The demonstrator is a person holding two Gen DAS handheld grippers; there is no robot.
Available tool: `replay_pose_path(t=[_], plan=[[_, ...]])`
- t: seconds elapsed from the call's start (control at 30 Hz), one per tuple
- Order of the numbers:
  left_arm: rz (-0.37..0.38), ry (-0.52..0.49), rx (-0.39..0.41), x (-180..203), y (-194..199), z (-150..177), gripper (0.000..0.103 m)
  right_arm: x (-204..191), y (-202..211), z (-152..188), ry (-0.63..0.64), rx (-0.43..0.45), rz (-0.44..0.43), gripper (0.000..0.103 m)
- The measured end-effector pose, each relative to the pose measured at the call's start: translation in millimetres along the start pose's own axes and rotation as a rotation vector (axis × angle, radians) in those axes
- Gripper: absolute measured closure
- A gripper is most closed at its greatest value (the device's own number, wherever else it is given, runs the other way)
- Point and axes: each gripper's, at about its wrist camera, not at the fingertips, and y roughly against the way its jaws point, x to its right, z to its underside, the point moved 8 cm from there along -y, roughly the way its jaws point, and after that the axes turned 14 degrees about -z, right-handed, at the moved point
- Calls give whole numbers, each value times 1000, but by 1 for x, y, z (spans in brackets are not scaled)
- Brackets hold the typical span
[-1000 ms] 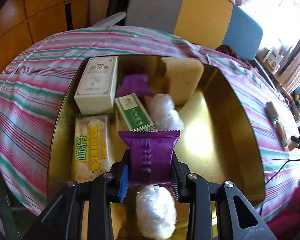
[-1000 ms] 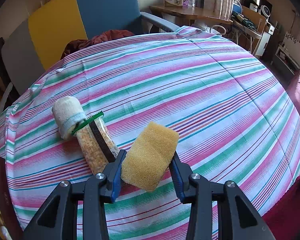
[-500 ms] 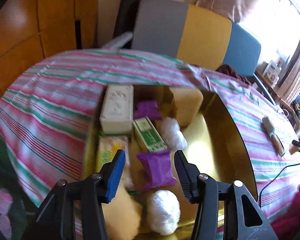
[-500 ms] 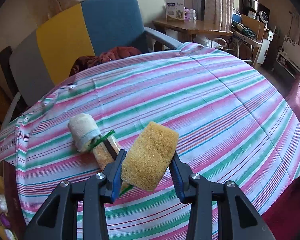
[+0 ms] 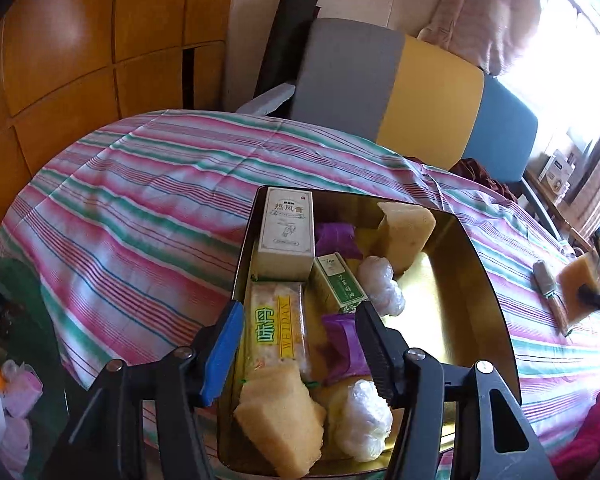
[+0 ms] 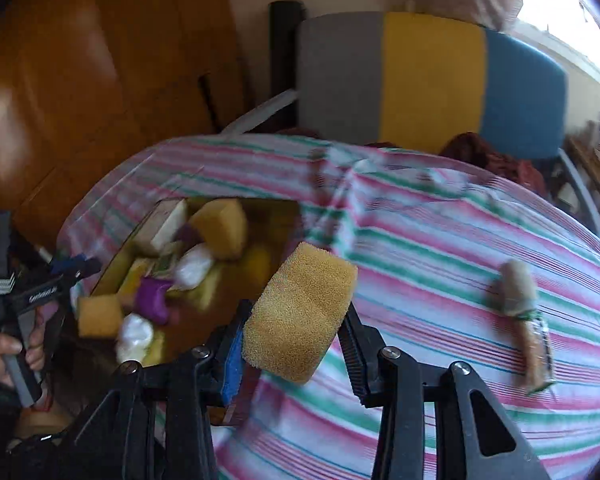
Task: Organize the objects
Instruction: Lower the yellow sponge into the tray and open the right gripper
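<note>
Sponge (image 6: 300, 312) pinched in right tool (image 6: 296, 334), above near edge of gold tray (image 5: 480, 280). Left tool (image 5: 300, 328) spread, empty, over tray. Risk: early release; light sponge could bounce off crowded contents onto striped surface (image 6: 440, 260).

the tray (image 5: 480, 280) sits on the counter (image 5: 140, 208), a chair (image 5: 420, 92) behind it. in the tray, the tall box (image 5: 286, 232) lies at the far left, the cracker pack (image 5: 278, 328) in front of it, the small box (image 5: 338, 282) to their right. a brush (image 6: 528, 320) lies on the counter, right of the tray.
</note>
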Motion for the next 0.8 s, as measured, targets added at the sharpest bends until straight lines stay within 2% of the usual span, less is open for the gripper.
replay_pose_path(t=[0.17, 0.37, 0.5, 0.57, 0.67, 0.8], plan=[[-6, -5, 9, -3, 3, 5, 39, -50, -75, 19, 63, -150, -88, 61], [-12, 13, 11, -11, 2, 7, 36, -80, -122, 44, 90, -277, -140, 55], [-8, 20, 6, -13, 1, 10, 35, -85, -125, 48, 63, -278, -187, 50], [-10, 24, 12, -15, 3, 9, 32, -85, -120, 46, 46, -258, -214, 40], [-13, 27, 29, -15, 7, 7, 30, -82, -112, 38, 15, -214, -231, 32], [-15, 19, 47, -14, 12, 5, 29, -75, -97, 32, 2, -172, -220, 31]])
